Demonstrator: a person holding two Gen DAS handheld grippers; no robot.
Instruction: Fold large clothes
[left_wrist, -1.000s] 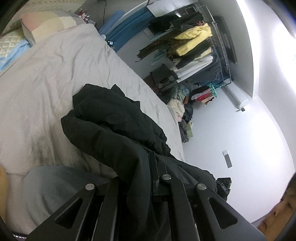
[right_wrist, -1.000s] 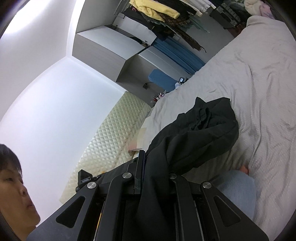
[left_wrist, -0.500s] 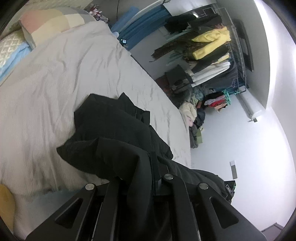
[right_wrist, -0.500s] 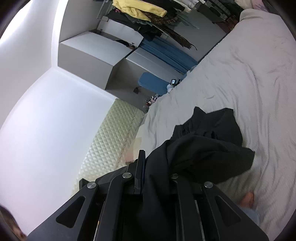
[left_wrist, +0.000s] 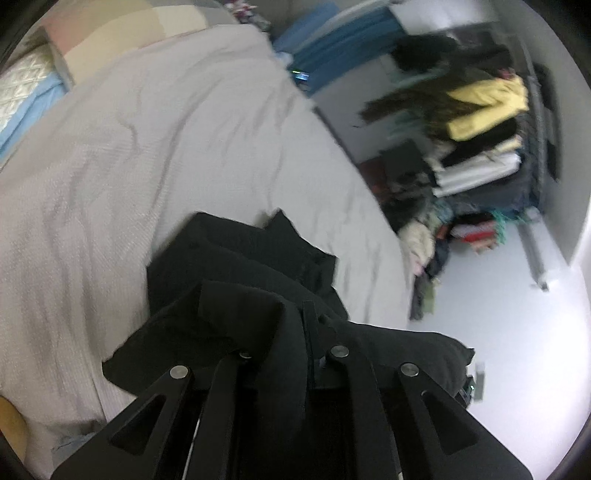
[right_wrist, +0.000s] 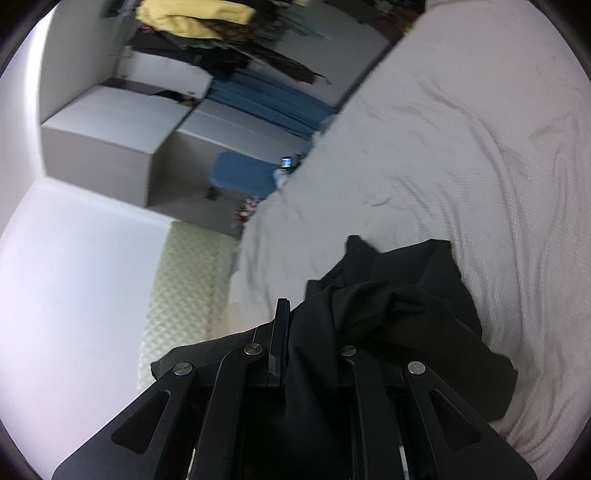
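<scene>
Fingers (left_wrist: 308, 325) of the left gripper and fingers (right_wrist: 282, 325) of the right gripper each clench an edge of the black garment (left_wrist: 240, 266), raising it over the bed (left_wrist: 166, 147) for spreading. Compared with a second ago, more cloth hangs clear of the bedding.

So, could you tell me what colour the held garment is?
Plain black garment, clearest in the left wrist view.

Left tongs (left_wrist: 295, 325) closed on black cloth (left_wrist: 243, 280), one finger edge (left_wrist: 309, 325) seen upright through the folds, right tongs (right_wrist: 295, 332) likewise clamped on the cloth, left finger (right_wrist: 280, 332) bare, the other covered, both held above the bed (left_wrist: 147, 147)
</scene>
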